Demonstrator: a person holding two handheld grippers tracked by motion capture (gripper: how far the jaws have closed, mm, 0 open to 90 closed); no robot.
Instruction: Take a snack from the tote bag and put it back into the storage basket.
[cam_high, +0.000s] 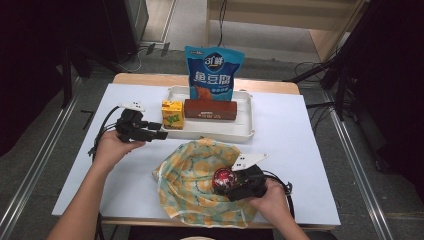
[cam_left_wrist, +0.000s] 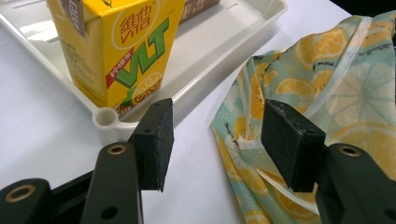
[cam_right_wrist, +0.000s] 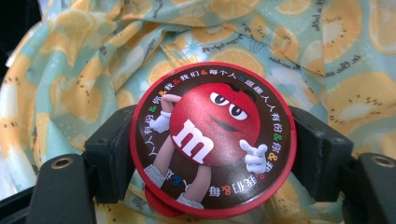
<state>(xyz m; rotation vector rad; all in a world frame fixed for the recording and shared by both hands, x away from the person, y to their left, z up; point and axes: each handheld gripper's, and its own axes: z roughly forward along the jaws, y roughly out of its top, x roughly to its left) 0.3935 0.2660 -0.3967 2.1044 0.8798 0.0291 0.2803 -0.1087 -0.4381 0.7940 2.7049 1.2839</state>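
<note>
Thing in hand: round red candy tin (cam_right_wrist: 212, 140), lid printed with a red cartoon figure — clamped across its width between the pads of the right tongs (cam_high: 231, 183), lid facing the gripper's own camera.
Key relation: tin directly over the fruit-print bag (cam_high: 200, 182), at the bag's right-hand part; cloth spread beneath and beyond it, so probably a short way down into the bag.
Long axis: none to speak of — a flat disc, gripped edge to edge.
Nearer hand: right, already on the tin; left well apart from the bag's far-left edge.
Left tongs (cam_high: 159, 131): jaws wide apart, nothing between them, aimed between the tray corner and the bag's edge.
Bag: open, crumpled and flat on the tabletop (cam_high: 295, 145), near side of the white tray (cam_high: 245, 129); contents hidden by folds.
Tray: beyond the bag, carrying a yellow drink carton (cam_left_wrist: 119, 46) at its left end, a brown bar-shaped box (cam_high: 210, 109) beside it, a blue snack pouch (cam_high: 213, 72) upright behind.
</note>
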